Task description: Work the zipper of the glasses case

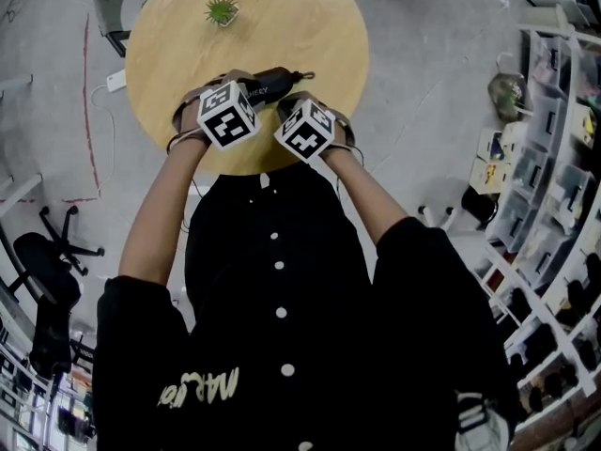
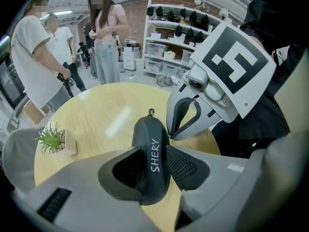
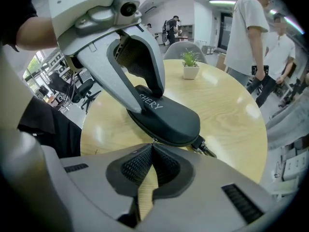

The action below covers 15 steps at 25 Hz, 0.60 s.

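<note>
On the table [image 2: 104, 111], glasses case [image 2: 149, 129] lettered SHERY, in left gripper [image 2: 153, 161]

Bright, even indoor light falls from ceiling strips [image 3: 227, 2] in all three views. The table [image 2: 91, 110] shows soft pale glare patches (clearest in the left gripper view). Both gripper views bulge like a fisheye, with dark rounded corners and a soft, slightly unfocused foreground. The head view is sharp at centre and bent at its rims. The case [image 3: 169, 120] casts only a thin, soft shadow.
</note>
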{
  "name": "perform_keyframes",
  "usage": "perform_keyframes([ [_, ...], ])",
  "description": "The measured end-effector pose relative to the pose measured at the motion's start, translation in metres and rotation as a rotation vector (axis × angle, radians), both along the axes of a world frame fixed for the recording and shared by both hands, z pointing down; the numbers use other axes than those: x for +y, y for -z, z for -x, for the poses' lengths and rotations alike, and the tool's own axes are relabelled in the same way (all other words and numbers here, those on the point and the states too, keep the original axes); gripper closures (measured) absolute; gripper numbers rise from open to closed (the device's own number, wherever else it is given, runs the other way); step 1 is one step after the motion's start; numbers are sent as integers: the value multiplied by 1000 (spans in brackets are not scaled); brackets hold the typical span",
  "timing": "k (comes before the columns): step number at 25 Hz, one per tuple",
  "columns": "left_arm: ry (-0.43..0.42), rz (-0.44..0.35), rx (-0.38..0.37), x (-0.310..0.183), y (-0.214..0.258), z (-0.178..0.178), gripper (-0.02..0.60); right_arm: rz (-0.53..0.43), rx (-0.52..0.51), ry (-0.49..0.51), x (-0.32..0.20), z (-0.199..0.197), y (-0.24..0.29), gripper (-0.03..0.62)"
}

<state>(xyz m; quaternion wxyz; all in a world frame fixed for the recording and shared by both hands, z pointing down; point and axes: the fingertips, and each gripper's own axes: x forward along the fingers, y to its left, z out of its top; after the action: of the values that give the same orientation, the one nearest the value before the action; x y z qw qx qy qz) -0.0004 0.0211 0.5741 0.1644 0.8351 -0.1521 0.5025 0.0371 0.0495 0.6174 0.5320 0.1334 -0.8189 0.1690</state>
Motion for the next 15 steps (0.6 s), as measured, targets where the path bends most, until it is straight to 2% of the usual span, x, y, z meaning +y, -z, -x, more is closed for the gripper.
perform_keyframes([
  [15,-9,35,4,-1,1,-1,422,19,-48,-143,16,31,2,588],
])
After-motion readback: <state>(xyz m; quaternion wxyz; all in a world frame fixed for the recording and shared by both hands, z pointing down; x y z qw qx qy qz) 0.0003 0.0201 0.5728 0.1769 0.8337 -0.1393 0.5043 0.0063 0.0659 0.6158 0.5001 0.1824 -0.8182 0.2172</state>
